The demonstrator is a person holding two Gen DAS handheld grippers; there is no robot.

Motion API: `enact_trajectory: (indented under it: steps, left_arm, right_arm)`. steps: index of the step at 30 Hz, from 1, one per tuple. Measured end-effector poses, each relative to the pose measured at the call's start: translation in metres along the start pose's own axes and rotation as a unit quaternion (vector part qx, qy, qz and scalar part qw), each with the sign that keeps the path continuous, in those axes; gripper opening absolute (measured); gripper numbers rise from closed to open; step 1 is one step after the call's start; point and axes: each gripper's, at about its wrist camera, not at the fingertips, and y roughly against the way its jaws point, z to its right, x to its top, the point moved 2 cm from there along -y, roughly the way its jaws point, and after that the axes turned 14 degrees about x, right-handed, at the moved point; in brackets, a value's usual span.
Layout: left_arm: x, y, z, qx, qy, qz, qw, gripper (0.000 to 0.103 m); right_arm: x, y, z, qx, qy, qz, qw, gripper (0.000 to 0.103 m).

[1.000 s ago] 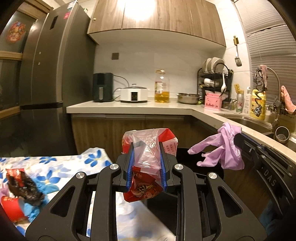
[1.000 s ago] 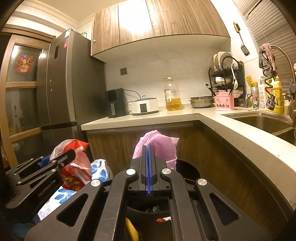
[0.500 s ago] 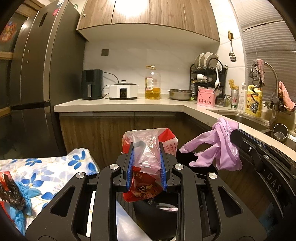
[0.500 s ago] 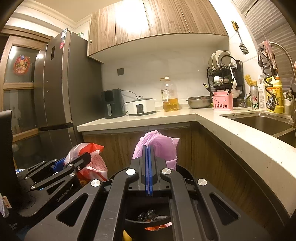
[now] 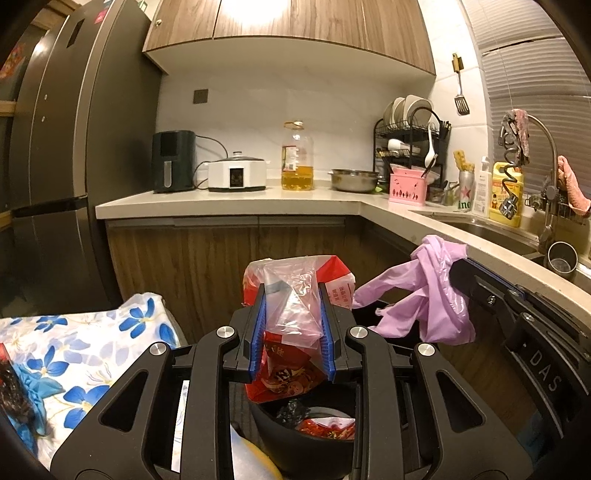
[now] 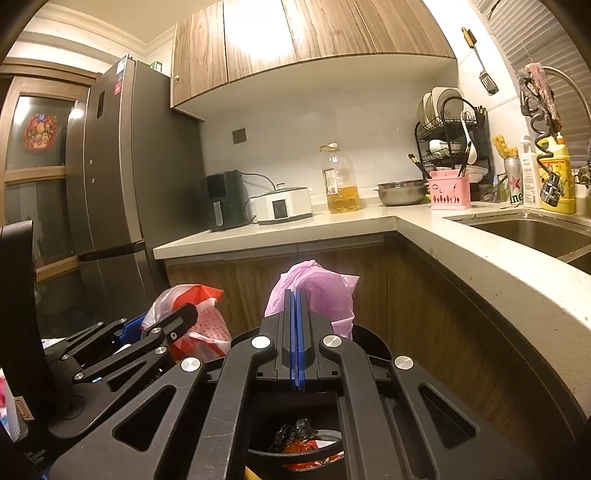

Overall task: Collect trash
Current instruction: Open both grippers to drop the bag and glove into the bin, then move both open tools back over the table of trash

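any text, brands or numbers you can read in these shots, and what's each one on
"DAS": white letters on the black body of the right gripper, shut on a crumpled lilac plastic bag.
"ine": green letters beside a red star on the silver drink can.
Too small or blurred: print on the red-and-clear plastic snack bag in the left gripper, the cooking-oil bottle label, the yellow detergent bottle.

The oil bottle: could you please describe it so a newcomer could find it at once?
Look along the back counter under the wooden cabinets. The oil bottle stands between the white cooker and the steel bowl; it alone is clear plastic, half full of yellow liquid.
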Motion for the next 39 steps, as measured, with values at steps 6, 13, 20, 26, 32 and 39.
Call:
enact_trajectory:
  steps: [6,13,20,26,32,39]
  left_arm:
    - [-0.003,-0.009,0.0,0.0,0.004,-0.007,1.0,0.025]
    - [-0.006,-0.015,0.004,0.0,-0.002,-0.011,0.9999,0.035]
    - [-0.01,-0.016,0.002,0.001,0.001,-0.015,0.9999,0.062]
    - [-0.013,-0.011,-0.007,0.017,0.008,-0.018,0.9997,0.077]
    - [-0.017,0.003,-0.024,0.042,0.013,-0.023,0.9987,0.085]
    - [-0.03,0.032,-0.052,0.086,0.011,-0.029,0.9958,0.09]
  right_arm:
    - [-0.001,-0.006,0.005,0.008,-0.005,-0.002,1.0,0.002]
    - [-0.004,-0.012,0.01,0.004,-0.011,-0.006,1.0,0.006]
    - [-0.005,-0.009,0.016,-0.007,-0.021,-0.004,1.0,0.029]
    - [-0.01,-0.004,0.018,-0.015,-0.037,-0.008,0.999,0.045]
    - [-0.012,0.004,0.013,-0.02,-0.044,-0.011,0.999,0.058]
    - [-0.015,0.017,-0.002,-0.024,-0.041,-0.014,0.999,0.073]
